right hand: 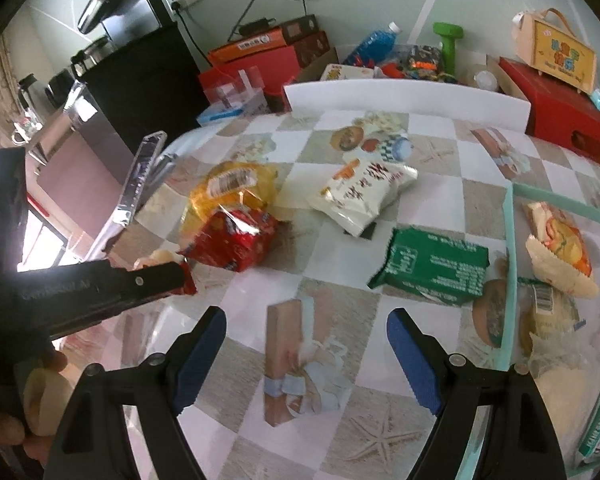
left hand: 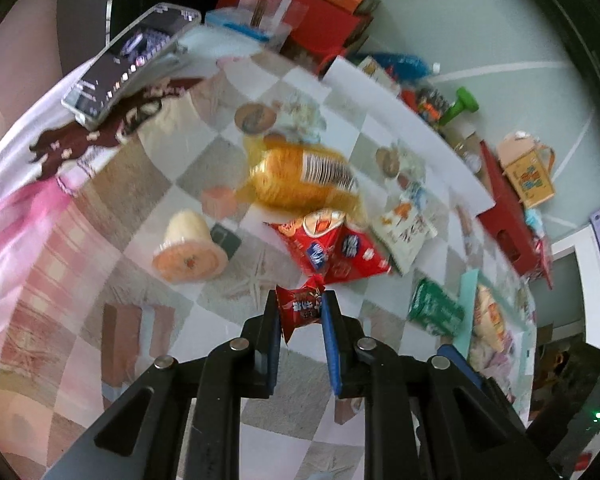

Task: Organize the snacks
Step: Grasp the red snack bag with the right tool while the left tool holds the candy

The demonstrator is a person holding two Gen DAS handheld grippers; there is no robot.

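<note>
My left gripper (left hand: pixel 300 306) is shut on a small red candy packet (left hand: pixel 300 307) and holds it above the checkered table. Past it lie a red snack bag (left hand: pixel 332 248), a yellow bag (left hand: pixel 300 178), a white bag (left hand: pixel 404 230) and a jelly cup (left hand: pixel 190 248). My right gripper (right hand: pixel 306 322) is open and empty above the tablecloth. In the right wrist view the left gripper (right hand: pixel 180 276) reaches in from the left with the red packet at its tip, next to the red bag (right hand: pixel 236 240), yellow bag (right hand: pixel 228 188), white bag (right hand: pixel 360 196) and a green packet (right hand: pixel 432 268).
A teal-rimmed tray (right hand: pixel 510 248) at the right holds several snacks. A clear acrylic stand (right hand: pixel 140 176) sits at the table's left edge. A white board (right hand: pixel 404 96) stands at the far edge, with red boxes (right hand: pixel 560 120), a green dumbbell (right hand: pixel 448 40) and clutter behind.
</note>
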